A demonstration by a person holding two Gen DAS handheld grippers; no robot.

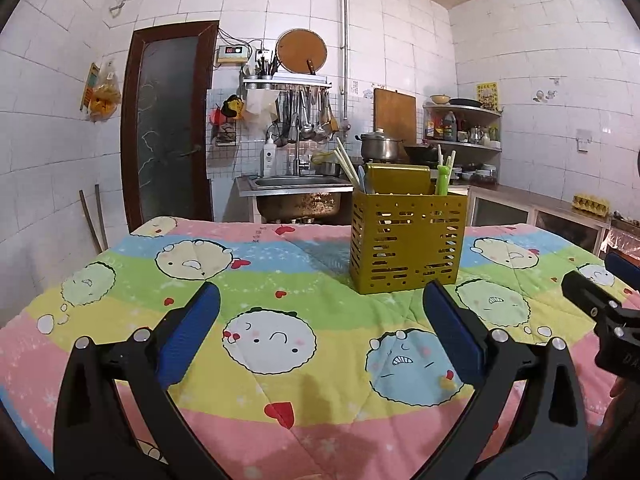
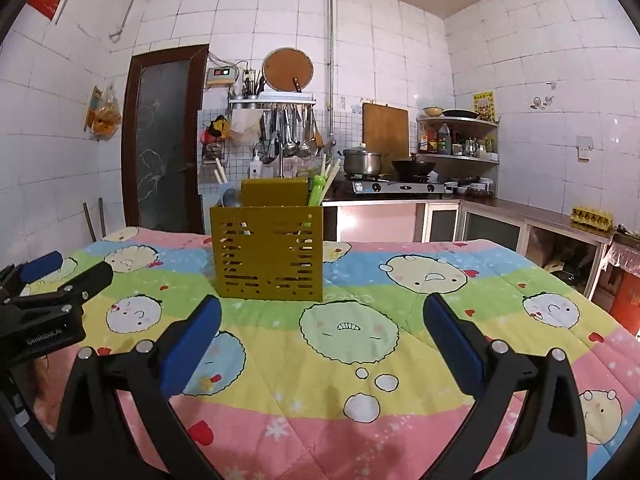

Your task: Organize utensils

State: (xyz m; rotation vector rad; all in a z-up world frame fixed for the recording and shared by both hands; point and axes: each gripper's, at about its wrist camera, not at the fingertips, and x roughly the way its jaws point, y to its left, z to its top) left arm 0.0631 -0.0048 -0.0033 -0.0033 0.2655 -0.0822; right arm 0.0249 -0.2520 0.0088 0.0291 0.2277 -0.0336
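A mustard-yellow slotted utensil holder [image 1: 406, 240] stands upright on the cartoon-print quilt [image 1: 280, 292]; it also shows in the right wrist view [image 2: 269, 252]. White chopsticks [image 1: 347, 162], a grey spoon [image 1: 362, 182] and a green utensil [image 1: 442, 178] stick out of it. My left gripper [image 1: 320, 300] is open and empty, hovering over the quilt short of the holder. My right gripper [image 2: 322, 310] is open and empty, just short of the holder. Each gripper shows at the edge of the other's view.
Behind the table are a steel sink [image 1: 296, 184], hanging ladles [image 1: 308, 116], a stove with a pot [image 2: 362, 162] and wok [image 2: 414, 167], a corner shelf [image 2: 460, 136] and a dark door [image 1: 166, 128]. An egg carton [image 2: 592, 216] sits on the right counter.
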